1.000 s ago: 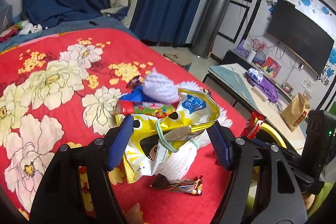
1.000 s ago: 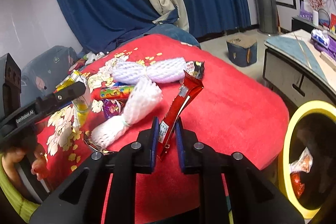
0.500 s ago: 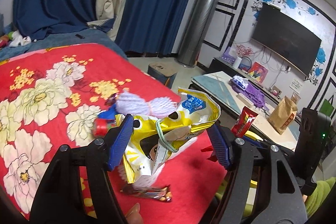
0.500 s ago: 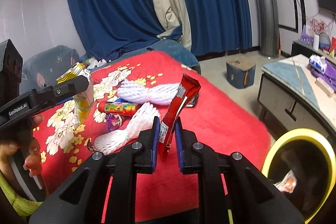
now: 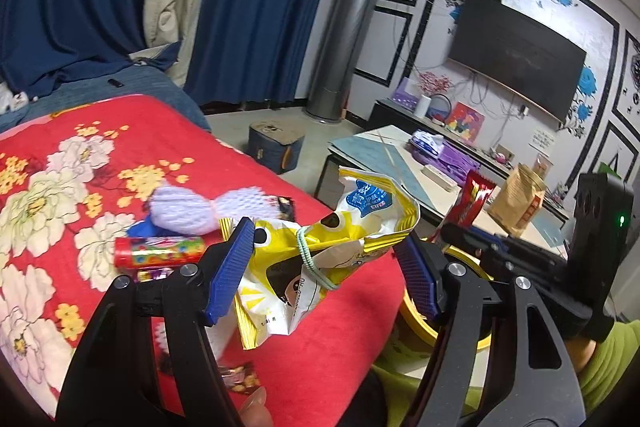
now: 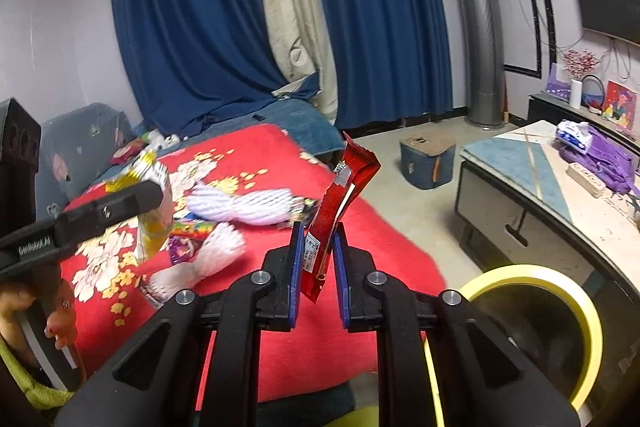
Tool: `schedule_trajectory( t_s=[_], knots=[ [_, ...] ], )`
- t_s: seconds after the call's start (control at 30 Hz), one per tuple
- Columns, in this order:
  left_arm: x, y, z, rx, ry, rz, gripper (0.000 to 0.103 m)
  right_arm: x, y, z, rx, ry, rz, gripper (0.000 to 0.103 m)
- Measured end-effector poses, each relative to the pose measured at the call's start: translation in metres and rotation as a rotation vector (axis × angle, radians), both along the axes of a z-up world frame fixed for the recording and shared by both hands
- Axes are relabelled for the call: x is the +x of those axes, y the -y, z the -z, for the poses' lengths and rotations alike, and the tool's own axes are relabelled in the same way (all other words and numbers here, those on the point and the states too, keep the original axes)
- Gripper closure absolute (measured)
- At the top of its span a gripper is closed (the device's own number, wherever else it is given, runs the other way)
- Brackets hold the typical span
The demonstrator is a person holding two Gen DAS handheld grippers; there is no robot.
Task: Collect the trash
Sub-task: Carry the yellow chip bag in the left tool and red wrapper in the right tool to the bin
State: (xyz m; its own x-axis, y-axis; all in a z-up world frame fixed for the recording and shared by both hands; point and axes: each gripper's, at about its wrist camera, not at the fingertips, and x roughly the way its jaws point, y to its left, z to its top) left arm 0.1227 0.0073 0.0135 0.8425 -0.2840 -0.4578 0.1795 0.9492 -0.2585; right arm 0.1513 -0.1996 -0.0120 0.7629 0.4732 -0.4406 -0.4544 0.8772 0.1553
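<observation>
**Above the red bedspread: both tongs carrying wrappers**

Above the edge of the bed we hold the left gripper [image 5: 324, 267] with its blue pads [image 5: 230, 271] spread wide, yet they press on either side of a crumpled yellow snack bag [image 5: 320, 255] tied round with a pale green hair band [image 5: 310, 259]. We see the bag lifted clear of the cover. Our right gripper [image 6: 316, 267] has its pads pressed nearly together, pinching the lower end of a red wrapper [image 6: 340, 211] that stands upright and leans a little to the right.

Beneath both tools lies a red bedspread [image 5: 132, 131] printed with cream and yellow flowers. More trash rests on it: two white foam fruit nets [image 6: 244, 207], a red candy tube [image 5: 160, 251] just beside them, a small purple wrapper [image 6: 182, 247], and a dark candy wrapper [image 5: 240, 379] near the front edge. We see a bin with a yellow rim [image 6: 560, 291] on the floor below and right of the right gripper, close against the bed.

Around us, blue curtains [image 6: 192, 27] with a beige one between them hang behind the bed. We also see a tall silver air conditioner [image 5: 348, 39], a wall-mounted television [image 5: 516, 55], a low table [image 6: 532, 163] with a purple bag on it, and a small blue stool [image 5: 274, 147] on the floor.
</observation>
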Motion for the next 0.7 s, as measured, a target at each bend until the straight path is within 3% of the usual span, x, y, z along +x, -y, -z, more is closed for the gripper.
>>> schedule_trajectory(
  t_s=[0.7],
  knots=[
    [0.023,0.076,0.006,0.001,-0.002,0.166,0.042,-0.008,0.078,0.002,-0.008,0.002,0.178,0.089]
  ],
)
